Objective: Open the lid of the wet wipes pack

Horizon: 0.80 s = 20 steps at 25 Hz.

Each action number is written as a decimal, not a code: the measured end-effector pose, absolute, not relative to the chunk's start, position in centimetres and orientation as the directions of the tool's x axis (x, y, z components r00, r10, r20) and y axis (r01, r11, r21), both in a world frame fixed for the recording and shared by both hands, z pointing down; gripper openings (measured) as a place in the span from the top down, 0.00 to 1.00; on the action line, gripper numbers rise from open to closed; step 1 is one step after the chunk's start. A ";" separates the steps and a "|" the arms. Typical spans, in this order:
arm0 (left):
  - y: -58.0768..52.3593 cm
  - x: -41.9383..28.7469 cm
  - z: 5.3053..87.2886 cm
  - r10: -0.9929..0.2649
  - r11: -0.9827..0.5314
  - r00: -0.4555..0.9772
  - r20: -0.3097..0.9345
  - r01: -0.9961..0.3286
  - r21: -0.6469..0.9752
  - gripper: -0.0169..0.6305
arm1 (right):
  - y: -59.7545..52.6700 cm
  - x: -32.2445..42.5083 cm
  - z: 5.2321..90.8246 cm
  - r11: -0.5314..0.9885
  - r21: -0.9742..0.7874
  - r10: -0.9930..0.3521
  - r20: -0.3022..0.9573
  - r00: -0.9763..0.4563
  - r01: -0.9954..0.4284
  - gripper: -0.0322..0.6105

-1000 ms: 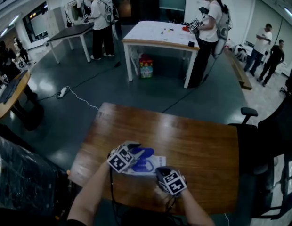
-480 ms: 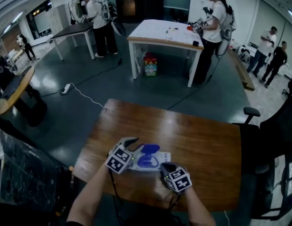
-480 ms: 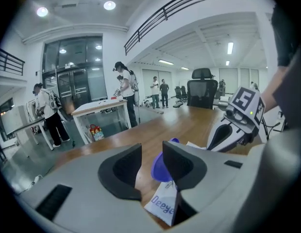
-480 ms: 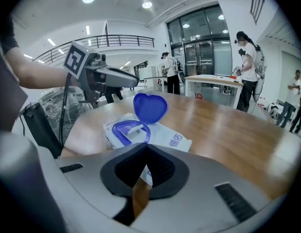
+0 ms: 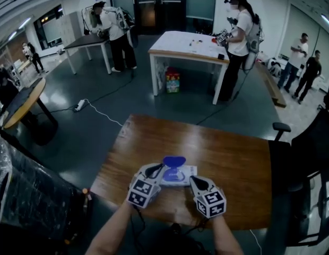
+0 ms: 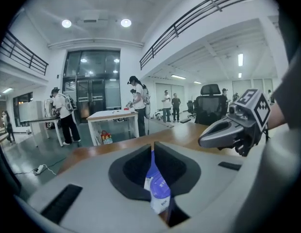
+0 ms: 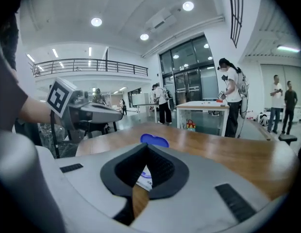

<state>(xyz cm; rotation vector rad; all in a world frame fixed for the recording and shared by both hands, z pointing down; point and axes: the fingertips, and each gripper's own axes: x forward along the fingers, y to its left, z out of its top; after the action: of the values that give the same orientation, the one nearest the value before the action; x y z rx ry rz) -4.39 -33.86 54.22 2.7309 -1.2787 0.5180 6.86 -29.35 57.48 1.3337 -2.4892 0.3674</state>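
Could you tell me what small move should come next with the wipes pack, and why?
Probably rest the pack on the table and release it: the blue lid already stands open, and both the left gripper, whose jaws have just been closing, and the right gripper pinch the pack's ends, so little seems left to do.

One wet wipes pack (image 5: 181, 175) with one blue lid (image 5: 174, 161) is showing. Two grippers are working: left gripper (image 5: 163, 168), right gripper (image 5: 194, 180). Four tables are standing: wooden table (image 5: 228, 158), white table (image 5: 180, 49), dark table (image 5: 85, 40), round table (image 5: 18, 105). One office chair (image 5: 280, 127) is waiting. At least five people (image 5: 240, 36) are standing around.
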 end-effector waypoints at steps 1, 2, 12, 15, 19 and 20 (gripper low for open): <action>-33.0 -4.4 53.8 -0.736 -0.645 0.594 0.326 -0.762 -0.067 0.93 | -28.9 6.7 56.6 0.535 -0.086 -0.774 0.349 -0.529 -0.840 0.93; -32.2 -4.5 53.3 -0.740 -0.642 0.594 0.316 -0.764 -0.066 0.95 | -28.4 6.5 55.7 0.533 -0.089 -0.783 0.326 -0.530 -0.842 0.93; -24.7 -4.1 48.0 -0.763 -0.625 0.605 0.228 -0.780 -0.020 0.96 | -24.0 4.4 46.7 0.568 -0.091 -0.808 0.127 -0.575 -0.818 0.93; -23.0 -4.2 46.5 -0.765 -0.627 0.613 0.199 -0.779 -0.013 0.96 | -22.5 3.7 44.5 0.583 -0.080 -0.804 0.082 -0.588 -0.808 0.93; -21.6 -3.9 44.6 -0.763 -0.636 0.625 0.165 -0.772 -0.019 0.96 | -21.0 3.1 42.6 0.605 -0.068 -0.793 0.036 -0.608 -0.793 0.93; -21.4 -3.8 44.2 -0.762 -0.638 0.628 0.158 -0.770 -0.021 0.96 | -20.7 3.1 42.2 0.608 -0.066 -0.792 0.029 -0.610 -0.792 0.93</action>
<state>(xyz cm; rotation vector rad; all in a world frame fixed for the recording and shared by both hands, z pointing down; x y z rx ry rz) -3.75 -21.38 44.20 2.7902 -1.3139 0.2365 3.06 -20.72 42.23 1.3883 -2.8190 0.1139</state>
